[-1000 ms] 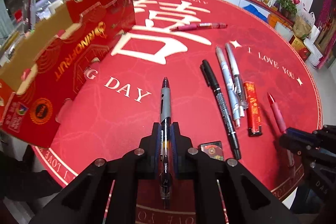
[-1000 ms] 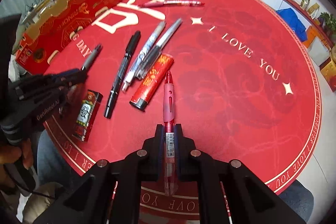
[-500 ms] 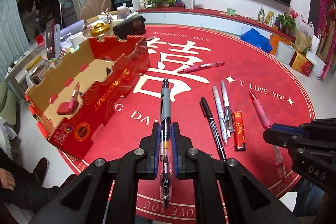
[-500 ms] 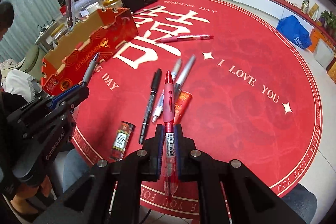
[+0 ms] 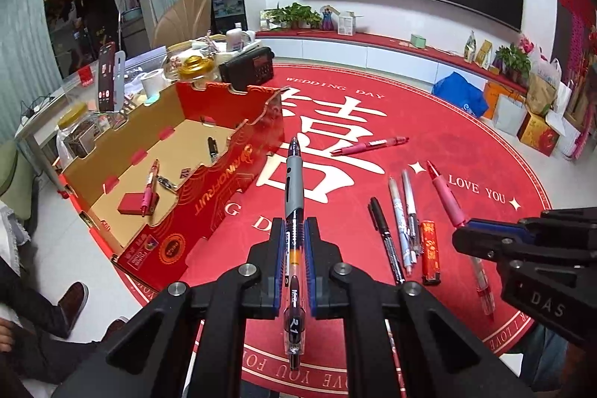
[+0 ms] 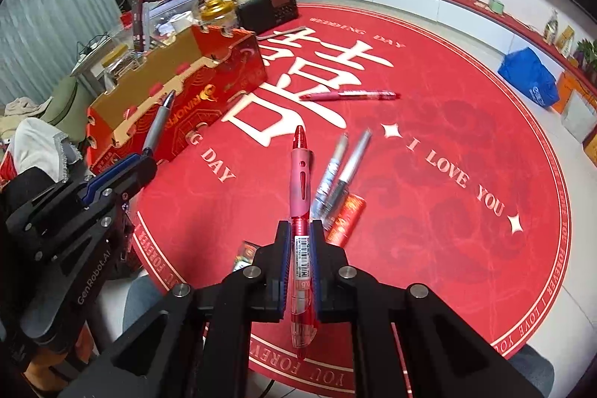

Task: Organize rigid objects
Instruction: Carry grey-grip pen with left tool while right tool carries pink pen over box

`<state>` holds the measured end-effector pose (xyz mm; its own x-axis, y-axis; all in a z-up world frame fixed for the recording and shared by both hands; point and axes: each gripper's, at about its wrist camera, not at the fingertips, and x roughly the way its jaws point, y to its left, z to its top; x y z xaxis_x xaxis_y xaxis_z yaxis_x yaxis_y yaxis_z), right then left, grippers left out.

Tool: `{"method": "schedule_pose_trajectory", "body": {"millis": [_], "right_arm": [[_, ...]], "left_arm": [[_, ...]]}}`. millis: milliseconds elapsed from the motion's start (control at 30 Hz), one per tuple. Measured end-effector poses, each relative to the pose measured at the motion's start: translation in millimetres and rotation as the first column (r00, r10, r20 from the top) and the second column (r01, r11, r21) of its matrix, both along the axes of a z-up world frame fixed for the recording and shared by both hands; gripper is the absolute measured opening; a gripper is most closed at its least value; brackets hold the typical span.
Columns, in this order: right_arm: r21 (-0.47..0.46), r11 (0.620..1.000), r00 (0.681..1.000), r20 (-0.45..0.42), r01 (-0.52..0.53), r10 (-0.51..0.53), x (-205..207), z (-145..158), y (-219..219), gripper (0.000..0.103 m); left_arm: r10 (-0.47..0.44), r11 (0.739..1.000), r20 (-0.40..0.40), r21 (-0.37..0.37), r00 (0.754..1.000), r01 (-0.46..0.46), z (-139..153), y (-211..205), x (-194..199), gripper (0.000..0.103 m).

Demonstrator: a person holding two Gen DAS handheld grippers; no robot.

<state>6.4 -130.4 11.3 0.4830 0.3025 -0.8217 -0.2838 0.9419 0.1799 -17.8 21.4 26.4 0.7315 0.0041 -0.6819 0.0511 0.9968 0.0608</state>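
The red cardboard box [image 5: 209, 207] stands open at the left edge of the round red desk [image 5: 466, 144], and serves here as the landmark. Inside the box lie a pink pen [image 5: 149, 187] resting across a small red packet [image 5: 132, 204], a dark pen [image 5: 212, 149] farther back, and a small clip-like piece that is hard to make out. Just right of the box, the left tongs [image 5: 294, 248] are closed on a grey pen [image 5: 294, 196], held above the desk with its tip pointing away. Farther right of the box, a pink pen [image 5: 369, 146] lies alone on the white character. Nearer the desk's front edge, well right of the box, lie a black marker [image 5: 386, 241], two silver pens [image 5: 405, 211] side by side, and a red lighter [image 5: 430, 250]. Farthest from the box, the right tongs [image 6: 299, 241] grip a red pen [image 6: 300, 189], also lifted off the desk.
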Motion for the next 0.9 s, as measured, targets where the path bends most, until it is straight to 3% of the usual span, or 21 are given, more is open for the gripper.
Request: {"method": "schedule_pose_trajectory", "body": {"millis": [900], "right_arm": [[-0.029, 0.983, 0.978, 0.1, -0.183, 0.186, 36.8, 44.9, 86.4, 0.011]], "left_arm": [[0.182, 0.983, 0.084, -0.033, 0.98, -0.179, 34.8, 93.3, 17.5, 0.011]]}}
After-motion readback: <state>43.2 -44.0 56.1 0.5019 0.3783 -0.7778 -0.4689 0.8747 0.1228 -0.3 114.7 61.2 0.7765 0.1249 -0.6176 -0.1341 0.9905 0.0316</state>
